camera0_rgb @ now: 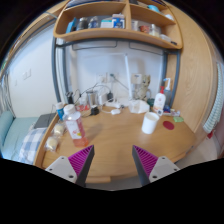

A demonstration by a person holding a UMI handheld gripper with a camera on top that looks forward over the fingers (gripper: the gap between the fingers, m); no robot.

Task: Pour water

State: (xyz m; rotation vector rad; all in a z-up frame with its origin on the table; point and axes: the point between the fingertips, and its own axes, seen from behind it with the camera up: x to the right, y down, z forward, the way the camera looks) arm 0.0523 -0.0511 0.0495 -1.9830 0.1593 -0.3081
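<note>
A white cup (150,122) stands on the wooden desk (115,140), beyond my fingers and to the right. A clear bottle with a red label (73,126) stands beyond my left finger. My gripper (113,160) is open and empty, with nothing between its purple pads. It is held low over the near part of the desk, well short of both the cup and the bottle.
Clutter lines the back of the desk: a dark kettle (91,98), a plush toy (141,88), a white bottle (159,101), small jars at the left (57,130), a red coaster (168,125). A wooden shelf (118,35) hangs above. A bed (20,140) lies left.
</note>
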